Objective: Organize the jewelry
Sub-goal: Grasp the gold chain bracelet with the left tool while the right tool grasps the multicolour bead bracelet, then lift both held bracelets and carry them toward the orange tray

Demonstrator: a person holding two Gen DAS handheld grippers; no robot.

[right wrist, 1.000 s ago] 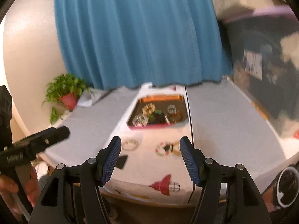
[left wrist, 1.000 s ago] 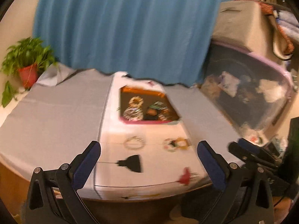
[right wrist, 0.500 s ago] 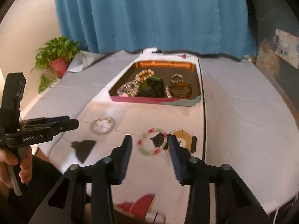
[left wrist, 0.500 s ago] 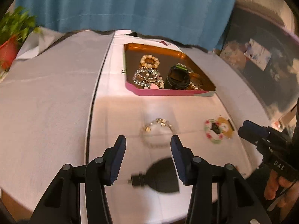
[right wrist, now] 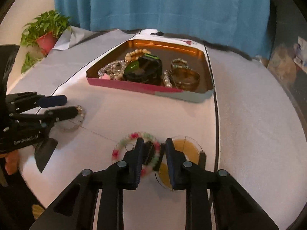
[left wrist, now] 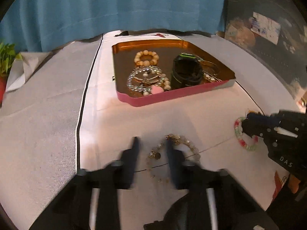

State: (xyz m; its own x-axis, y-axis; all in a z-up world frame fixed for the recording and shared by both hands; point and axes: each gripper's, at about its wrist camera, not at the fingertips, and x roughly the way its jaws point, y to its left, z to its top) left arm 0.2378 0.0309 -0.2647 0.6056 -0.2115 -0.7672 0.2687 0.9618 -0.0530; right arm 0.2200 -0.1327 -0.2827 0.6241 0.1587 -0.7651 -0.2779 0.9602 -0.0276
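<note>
A pink-sided tin tray (left wrist: 172, 96) (right wrist: 134, 85) on the white tablecloth holds several bracelets and a black watch (left wrist: 185, 71) (right wrist: 144, 69). My left gripper (left wrist: 151, 150) is open, blurred, its fingers straddling the left part of a pearl and gold charm bracelet (left wrist: 184, 143) lying on the cloth; it shows in the right wrist view (right wrist: 57, 106) too. My right gripper (right wrist: 152, 148) is open, its fingers low over the right side of a pink and green bead bracelet (right wrist: 122, 145) (left wrist: 239, 134).
A potted plant (right wrist: 46, 36) stands at the table's far left. A blue curtain (right wrist: 163, 3) hangs behind the table. Printed shapes mark the cloth: a yellow circle (right wrist: 184, 147) by my right fingers and a black one (right wrist: 45, 151). Clutter fills the right (left wrist: 264, 44).
Both grippers have moved forward and down toward the cloth and narrowed. The left now straddles the charm bracelet, the right the bead bracelet.
</note>
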